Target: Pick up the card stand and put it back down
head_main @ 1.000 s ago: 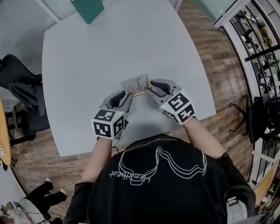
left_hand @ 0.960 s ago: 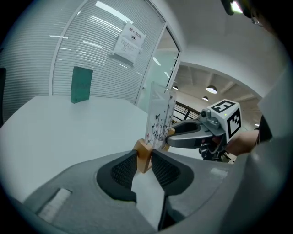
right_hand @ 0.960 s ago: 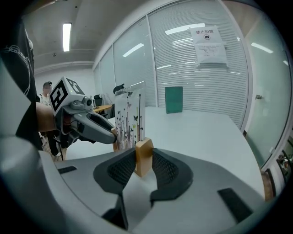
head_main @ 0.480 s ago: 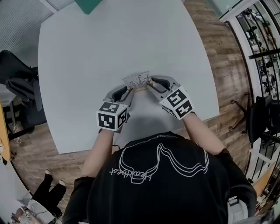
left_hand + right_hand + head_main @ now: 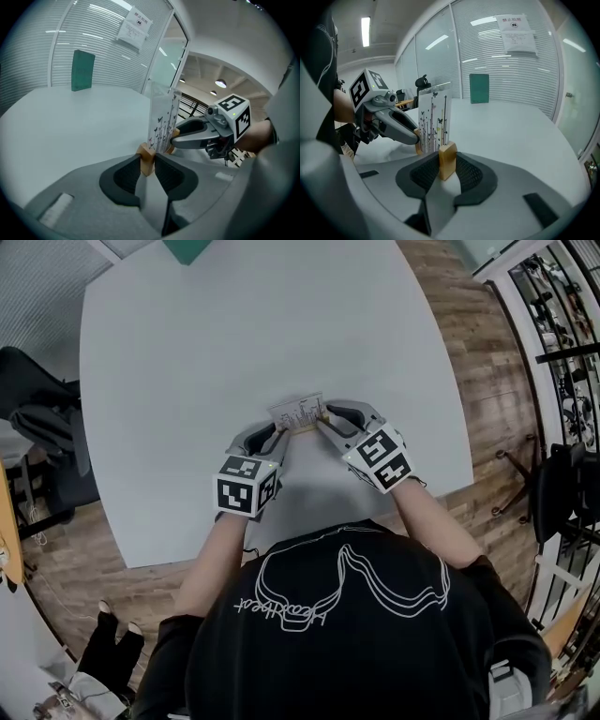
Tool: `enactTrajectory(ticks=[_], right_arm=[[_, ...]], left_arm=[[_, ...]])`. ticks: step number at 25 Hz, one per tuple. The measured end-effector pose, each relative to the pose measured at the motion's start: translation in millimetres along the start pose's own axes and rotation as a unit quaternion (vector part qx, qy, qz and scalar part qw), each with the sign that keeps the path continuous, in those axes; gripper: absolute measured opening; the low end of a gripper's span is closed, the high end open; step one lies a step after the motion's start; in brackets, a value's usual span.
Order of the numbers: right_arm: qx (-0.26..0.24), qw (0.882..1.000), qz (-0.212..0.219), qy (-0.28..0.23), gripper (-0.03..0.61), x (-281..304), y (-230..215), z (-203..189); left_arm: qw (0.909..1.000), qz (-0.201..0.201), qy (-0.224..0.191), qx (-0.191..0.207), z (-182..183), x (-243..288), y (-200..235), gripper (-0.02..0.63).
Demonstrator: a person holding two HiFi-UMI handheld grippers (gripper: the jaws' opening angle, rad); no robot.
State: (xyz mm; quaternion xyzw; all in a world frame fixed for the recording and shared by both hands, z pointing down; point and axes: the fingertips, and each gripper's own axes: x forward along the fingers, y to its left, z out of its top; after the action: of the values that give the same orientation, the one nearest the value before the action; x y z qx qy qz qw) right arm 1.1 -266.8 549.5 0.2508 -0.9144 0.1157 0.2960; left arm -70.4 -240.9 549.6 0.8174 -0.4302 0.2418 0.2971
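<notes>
The card stand (image 5: pixel 298 414) is a short wooden bar holding an upright clear card printed with plants and butterflies, near the front middle of the white table (image 5: pixel 216 334). My left gripper (image 5: pixel 279 435) is shut on the bar's left end (image 5: pixel 146 159), with the card (image 5: pixel 161 122) rising just beyond it. My right gripper (image 5: pixel 322 427) is shut on the bar's right end (image 5: pixel 447 159), beside the card (image 5: pixel 434 123). Each gripper shows in the other's view, the right gripper (image 5: pixel 176 138) and the left gripper (image 5: pixel 415 137). Whether the bar rests on the table I cannot tell.
A green box (image 5: pixel 186 247) stands at the table's far edge, also the green box (image 5: pixel 82 70) and green box (image 5: pixel 479 87) before a glass wall with blinds. A black chair (image 5: pixel 37 427) is left of the table; shelving (image 5: pixel 562 324) stands at the right over wood floor.
Both grippers stay clamped on the ends of the stand. The left gripper's marker cube has drifted slightly up and right in the head view, which itself has shifted a little.
</notes>
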Motion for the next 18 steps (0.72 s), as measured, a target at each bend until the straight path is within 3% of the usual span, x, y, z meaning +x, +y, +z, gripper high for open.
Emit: enactTrajectory(ticks=[18], right_arm=[[0.012,1.000,-0.006,-0.009,0.138,-3.8,3.5,-6.2]], left_arm=[[0.9997,0.009,0.002,0.024,-6.3,0.6,-2.3,0.103]])
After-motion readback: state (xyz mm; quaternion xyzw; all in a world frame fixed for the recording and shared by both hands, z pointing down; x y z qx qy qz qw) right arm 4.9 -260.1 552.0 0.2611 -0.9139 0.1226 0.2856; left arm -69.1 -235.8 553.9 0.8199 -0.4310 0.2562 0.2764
